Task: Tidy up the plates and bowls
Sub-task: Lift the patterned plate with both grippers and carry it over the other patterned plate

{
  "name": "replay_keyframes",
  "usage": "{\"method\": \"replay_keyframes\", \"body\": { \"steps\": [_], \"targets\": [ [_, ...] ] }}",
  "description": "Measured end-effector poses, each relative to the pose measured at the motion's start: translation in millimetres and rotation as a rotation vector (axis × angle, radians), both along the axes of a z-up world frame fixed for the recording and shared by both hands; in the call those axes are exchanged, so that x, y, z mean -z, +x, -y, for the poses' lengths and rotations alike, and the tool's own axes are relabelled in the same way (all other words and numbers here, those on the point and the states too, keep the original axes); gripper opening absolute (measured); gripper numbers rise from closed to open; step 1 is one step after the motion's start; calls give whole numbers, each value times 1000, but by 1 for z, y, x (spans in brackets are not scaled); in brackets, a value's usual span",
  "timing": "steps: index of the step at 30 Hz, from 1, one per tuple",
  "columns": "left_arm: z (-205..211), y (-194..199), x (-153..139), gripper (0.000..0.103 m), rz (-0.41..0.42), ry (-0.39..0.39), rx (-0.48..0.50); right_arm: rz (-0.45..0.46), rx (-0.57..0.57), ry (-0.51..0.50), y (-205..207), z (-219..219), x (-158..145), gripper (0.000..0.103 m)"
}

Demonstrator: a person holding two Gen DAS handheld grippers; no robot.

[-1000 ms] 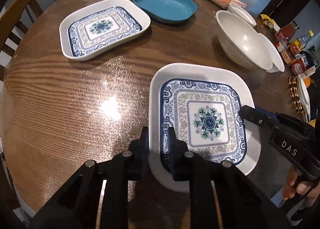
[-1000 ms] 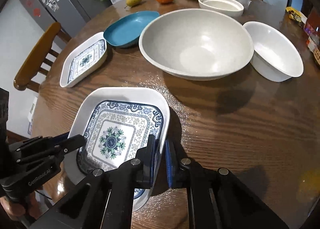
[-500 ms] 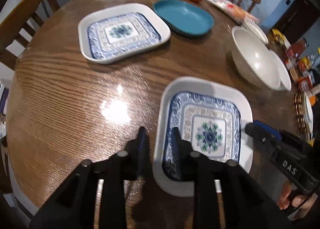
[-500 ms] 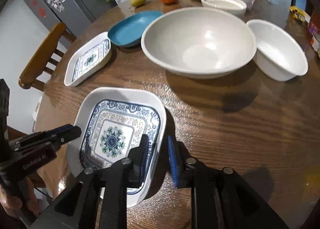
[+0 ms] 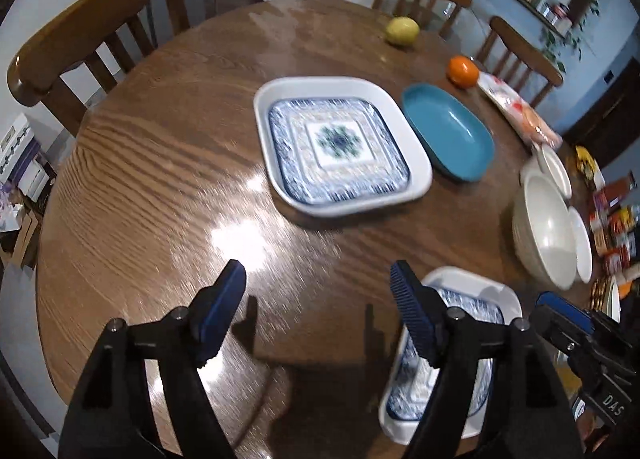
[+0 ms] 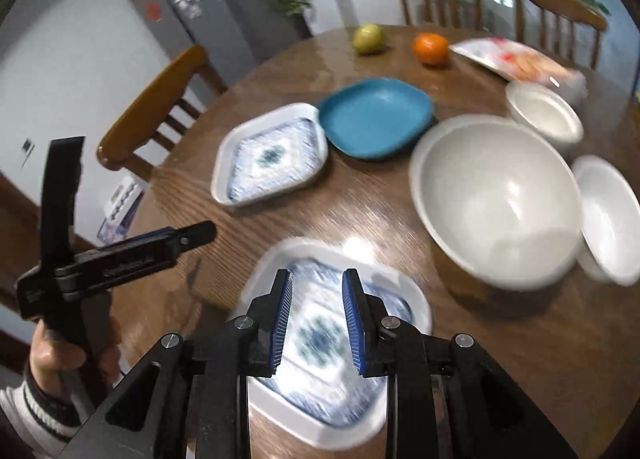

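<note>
The near patterned plate (image 6: 320,339) lies flat on the tabletop (image 5: 160,179), let go. The left tool (image 5: 318,311) is opening wide, nothing inside. The right tool (image 6: 316,321) hangs loose above it. A matching plate (image 5: 340,143) waits farther off, likely for stacking.

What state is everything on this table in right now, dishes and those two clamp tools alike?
Near patterned plate: flat on the table, released.
Far patterned plate: flat, empty.
Teal dish: empty, beside the far plate.
Large bowl: upright, empty.
Small white bowls: upright, empty.
Left hand-held gripper: jaws opening, nothing between them.
Right hand-held gripper: slightly open above the near plate, gripping nothing.
</note>
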State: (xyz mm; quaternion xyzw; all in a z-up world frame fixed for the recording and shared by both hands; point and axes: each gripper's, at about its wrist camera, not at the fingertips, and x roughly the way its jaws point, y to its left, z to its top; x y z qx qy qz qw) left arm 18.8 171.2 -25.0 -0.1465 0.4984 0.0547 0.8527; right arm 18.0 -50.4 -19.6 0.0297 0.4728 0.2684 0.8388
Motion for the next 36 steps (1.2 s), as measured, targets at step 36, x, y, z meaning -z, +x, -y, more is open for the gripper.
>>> {"method": "replay_keyframes", "body": {
  "steps": [36],
  "targets": [
    [-42, 88, 34, 44, -33, 63, 13, -103, 74, -148, 140, -96, 54, 26]
  ]
}}
